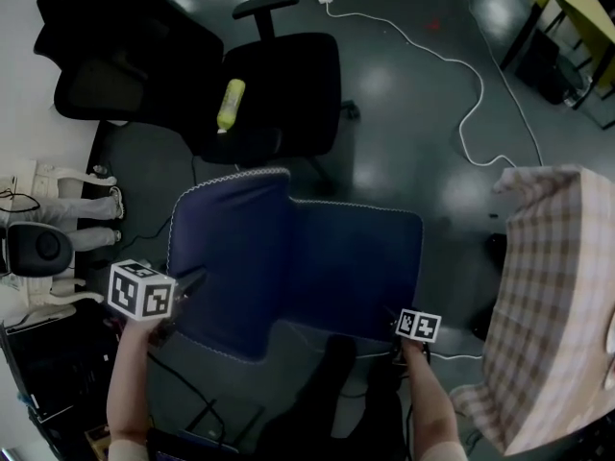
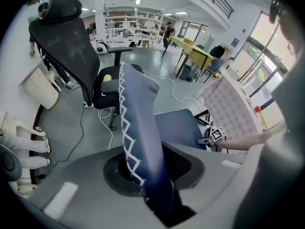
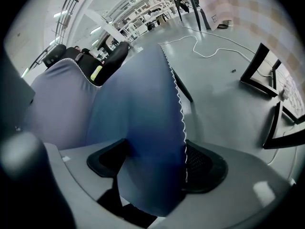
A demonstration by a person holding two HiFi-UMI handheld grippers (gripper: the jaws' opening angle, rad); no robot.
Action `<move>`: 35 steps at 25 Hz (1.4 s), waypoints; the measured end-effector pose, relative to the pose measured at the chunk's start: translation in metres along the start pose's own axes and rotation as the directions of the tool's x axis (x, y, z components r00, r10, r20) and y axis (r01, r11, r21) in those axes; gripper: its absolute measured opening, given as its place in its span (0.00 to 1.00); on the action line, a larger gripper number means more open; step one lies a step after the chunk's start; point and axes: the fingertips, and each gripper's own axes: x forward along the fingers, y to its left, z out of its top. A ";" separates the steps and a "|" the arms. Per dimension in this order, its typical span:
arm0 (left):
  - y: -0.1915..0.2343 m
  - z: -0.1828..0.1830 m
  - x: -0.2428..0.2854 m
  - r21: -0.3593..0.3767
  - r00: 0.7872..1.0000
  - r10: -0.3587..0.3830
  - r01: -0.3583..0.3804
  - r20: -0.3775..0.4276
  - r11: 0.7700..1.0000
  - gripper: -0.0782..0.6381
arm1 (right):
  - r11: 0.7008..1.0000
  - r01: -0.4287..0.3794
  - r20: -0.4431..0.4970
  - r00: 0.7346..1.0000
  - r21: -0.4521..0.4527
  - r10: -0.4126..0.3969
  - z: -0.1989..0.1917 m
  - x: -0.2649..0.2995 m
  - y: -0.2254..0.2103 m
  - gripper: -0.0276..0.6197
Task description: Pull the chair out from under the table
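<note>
Well, the blue chair (image 1: 298, 267) stands on the floor (image 1: 413, 133) beside the checked table (image 1: 557, 286), out from under it. The left gripper (image 1: 189, 286) pinches its stitched edge. The right gripper (image 1: 397, 327) pinches its other edge.

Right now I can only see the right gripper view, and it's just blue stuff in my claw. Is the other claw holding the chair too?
Observer: Yes. The left gripper view shows the left claw closed on the blue chair, right on its white-stitched edge.
Operator: Is the chair bumping into that checked cloth?
Observer: No. In the head view a strip of floor shows between the blue chair and the checked cloth.
</note>
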 end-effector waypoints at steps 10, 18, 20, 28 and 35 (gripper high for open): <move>0.004 -0.006 0.003 -0.071 0.999 -0.045 0.046 0.009 0.996 0.29 | 0.999 0.007 0.006 1.000 0.034 -0.007 0.004 -0.012 0.002 0.75; 0.000 -0.003 -0.003 -0.064 0.992 -0.102 0.098 -0.069 0.993 0.60 | 0.999 0.045 0.055 0.997 0.025 -0.046 0.039 -0.082 0.033 0.76; -0.006 -0.001 -0.003 -0.076 0.990 -0.126 0.122 -0.056 0.990 0.66 | 0.999 0.032 0.110 0.993 0.044 -0.037 0.059 -0.101 0.043 0.76; 0.006 0.015 -0.034 -0.183 0.994 -0.102 0.107 0.034 0.977 0.67 | 0.979 -0.204 0.261 0.947 0.032 0.188 0.129 -0.178 0.155 0.74; 0.008 0.046 -0.077 -0.163 0.987 -0.052 0.077 0.152 0.984 0.59 | 0.930 -0.362 0.292 0.884 -0.073 0.366 0.160 -0.227 0.270 0.59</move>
